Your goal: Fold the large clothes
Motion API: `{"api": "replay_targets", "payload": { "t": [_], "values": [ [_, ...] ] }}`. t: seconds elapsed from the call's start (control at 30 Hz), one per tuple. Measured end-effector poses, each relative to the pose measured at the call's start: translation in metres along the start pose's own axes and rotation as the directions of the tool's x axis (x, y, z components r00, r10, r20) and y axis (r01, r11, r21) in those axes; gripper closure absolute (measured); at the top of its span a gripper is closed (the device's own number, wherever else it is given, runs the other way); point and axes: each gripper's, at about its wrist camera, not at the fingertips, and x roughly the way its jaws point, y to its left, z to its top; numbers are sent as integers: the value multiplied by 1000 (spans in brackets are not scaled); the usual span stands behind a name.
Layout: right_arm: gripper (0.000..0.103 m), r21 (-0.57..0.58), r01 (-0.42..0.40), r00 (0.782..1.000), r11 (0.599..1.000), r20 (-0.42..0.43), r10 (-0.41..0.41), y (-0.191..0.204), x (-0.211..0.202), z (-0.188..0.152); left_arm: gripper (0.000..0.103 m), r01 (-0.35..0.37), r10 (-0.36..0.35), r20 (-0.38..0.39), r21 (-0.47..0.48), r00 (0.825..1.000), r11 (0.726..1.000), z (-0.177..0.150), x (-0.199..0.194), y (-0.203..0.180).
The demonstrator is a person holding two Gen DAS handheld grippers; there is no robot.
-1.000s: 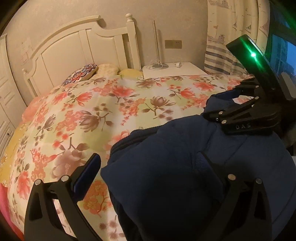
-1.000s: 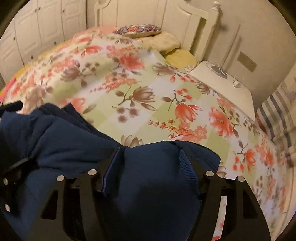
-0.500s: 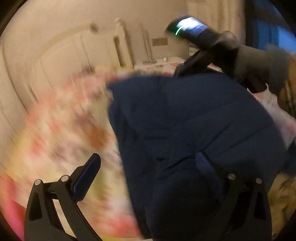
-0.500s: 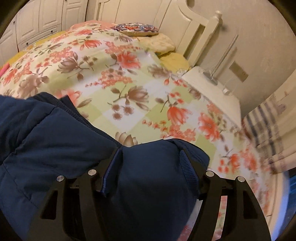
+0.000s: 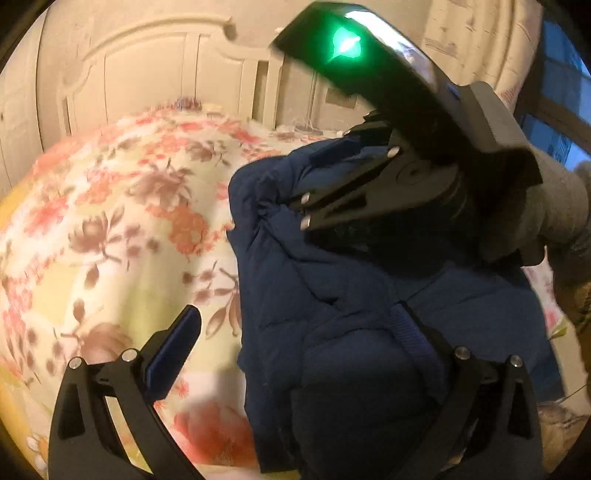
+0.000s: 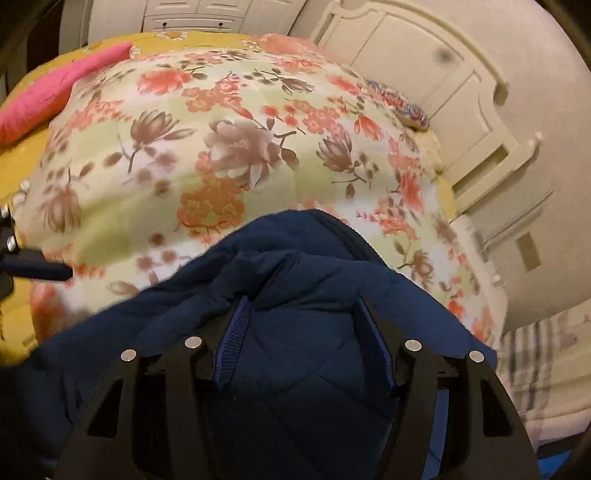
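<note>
**Navy padded jacket held up over a floral bed**

A bed fills most of both views, covered by a floral quilt (image 6: 236, 155) printed with coral and brown blossoms on pale green and white squares. At the head of the bed stands a cream headboard (image 6: 436, 85) with raised panels and a turned post at its corner. A small patterned cushion (image 6: 410, 110) lies at the head edge of the quilt, just beside the headboard. A pink pillow (image 6: 55, 96) rests at the far left edge of the bed on a mustard-yellow sheet (image 6: 22, 166) that shows beyond the quilt. Cream wardrobe doors (image 6: 192, 11) rise behind that side. On the plastered wall to the right of the headboard sits a switch plate (image 6: 528, 251), and a striped curtain (image 6: 535, 347) hangs at the right edge of the right wrist view.

The navy jacket (image 5: 369, 314), quilted and puffy, is bunched above the quilt's near edge, on the side nearer the curtain. The right gripper (image 6: 308, 343) is clenched on a thick fold of it, padded cloth filling the space between both blue-lined fingers; in the left wrist view the same tool appears from the side, its tips pinching the upper edge of the cloth under a green indicator light (image 5: 345, 40). The left gripper (image 5: 295, 354) stands spread wide: its right finger is pressed against the jacket and half buried in it, while its left finger (image 5: 173, 354) hangs free over the quilt, gripping nothing.
</note>
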Motion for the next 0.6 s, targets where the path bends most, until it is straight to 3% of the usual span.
{"api": "replay_targets", "payload": {
  "t": [0.1,0.13,0.17,0.23,0.33,0.47,0.6],
  "values": [
    [41,83,-84,995,993,53,80,-19,-16,-7,2,86,-88,-16,-95,996,992,3,-6,11],
    [37,135,-128,989,982,92,116,-31,-29,-14,2,101,-103,-16,-109,995,989,5,-7,15],
    [27,185,-166,980,969,142,141,-41,-45,-21,2,115,-118,-15,-125,993,985,6,-9,16],
    [10,289,-243,948,926,273,163,-65,-83,-46,2,151,-154,-9,-166,988,975,12,-12,21],
    [8,407,-338,903,849,395,170,-97,-125,-101,2,156,-159,-2,-201,987,967,22,-10,30],
    [6,522,-389,900,759,391,193,-116,-132,-169,2,162,-185,-68,-251,980,954,37,13,43],
    [5,630,-485,874,607,364,320,-108,-103,-228,2,183,-236,-157,-293,959,939,33,40,47]
  ]
}}
